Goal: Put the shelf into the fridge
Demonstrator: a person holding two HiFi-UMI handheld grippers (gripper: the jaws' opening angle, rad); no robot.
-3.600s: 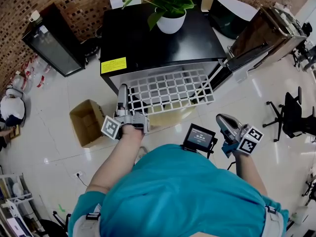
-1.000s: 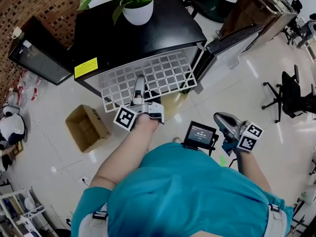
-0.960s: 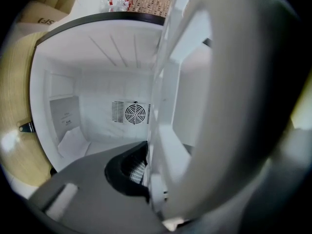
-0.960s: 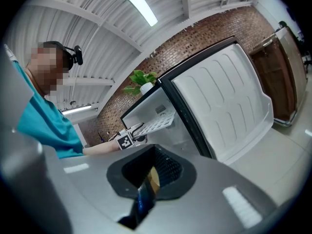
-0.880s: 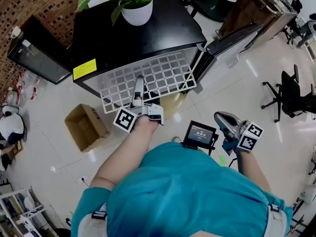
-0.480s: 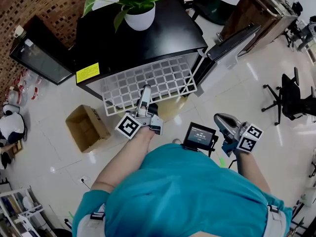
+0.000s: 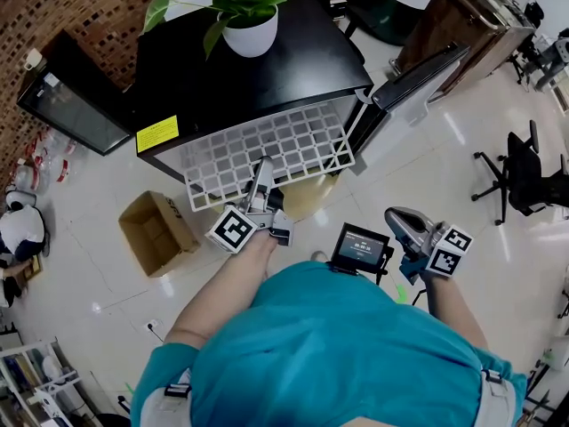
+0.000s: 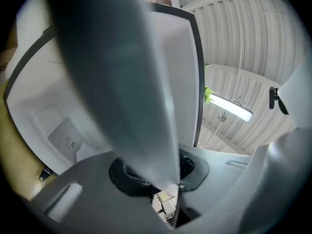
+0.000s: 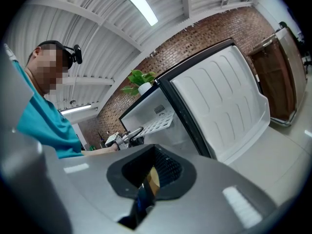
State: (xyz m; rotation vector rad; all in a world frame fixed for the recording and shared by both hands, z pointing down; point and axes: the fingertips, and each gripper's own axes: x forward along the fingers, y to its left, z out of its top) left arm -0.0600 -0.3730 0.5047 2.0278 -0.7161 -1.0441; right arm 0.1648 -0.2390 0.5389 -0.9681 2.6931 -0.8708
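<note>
My left gripper [image 7: 263, 167] is narrow, its jaws having just been closing, and they now pinch the near edge bar of the white wire shelf [image 7: 276, 139], a little to my left of the edge's middle. In the left gripper view that bar fills the space between the jaws as a pale blur running down to where they meet. Ahead of this gripper the shelf reaches into the open front of the black fridge [image 7: 258, 74], its far part under the fridge's top and its near part sticking out toward me. The fridge door [image 7: 413, 74] stands open ahead and to the right of the gripper, and a potted plant [image 7: 251, 34] sits on the fridge top beyond it. My right gripper [image 7: 394, 214] hangs well apart from the shelf, jaws together and holding nothing, with a small screen [image 7: 360, 245] just to its left. A cardboard box [image 7: 158, 229] lies on the floor to the left of my left gripper.
</note>
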